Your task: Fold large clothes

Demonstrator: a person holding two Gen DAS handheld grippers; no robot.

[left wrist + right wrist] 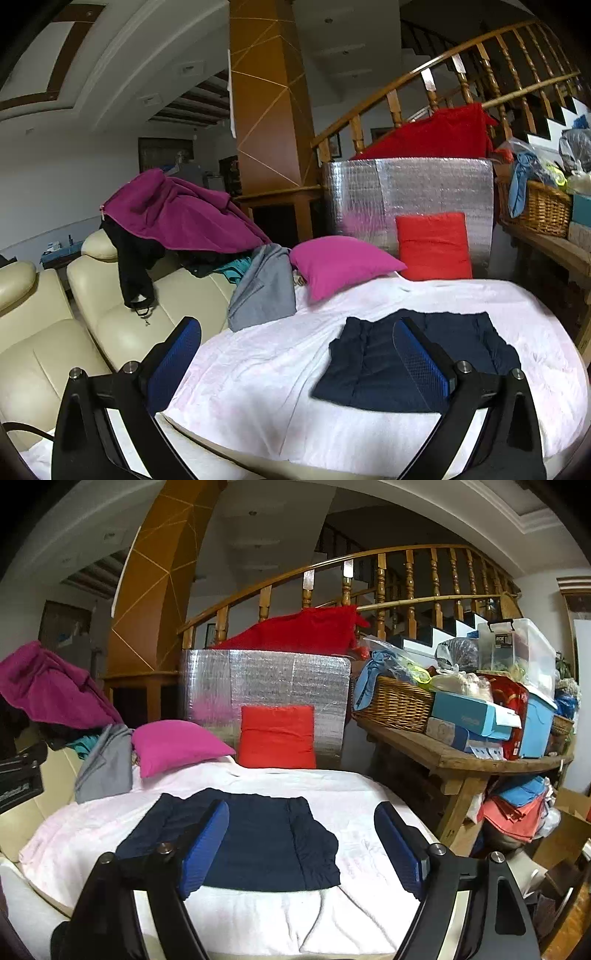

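Both grippers (297,354) (301,840) wide-fingered, seemingly above garment (251,838).

Your two wrist views look forward past their jaws, held above the near bed (258,387) edge; both share the navy garment (373,369) and pillows beyond the jaws

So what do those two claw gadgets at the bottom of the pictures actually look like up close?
Each hand-held gripper, left and right, has two flat fingers on angular black frames. The fingers' inner faces carry bright blue, finely ribbed pads. Round silver bolt heads mark the joints. A thin black cable loops beside the left one. No sleeves or hands show.
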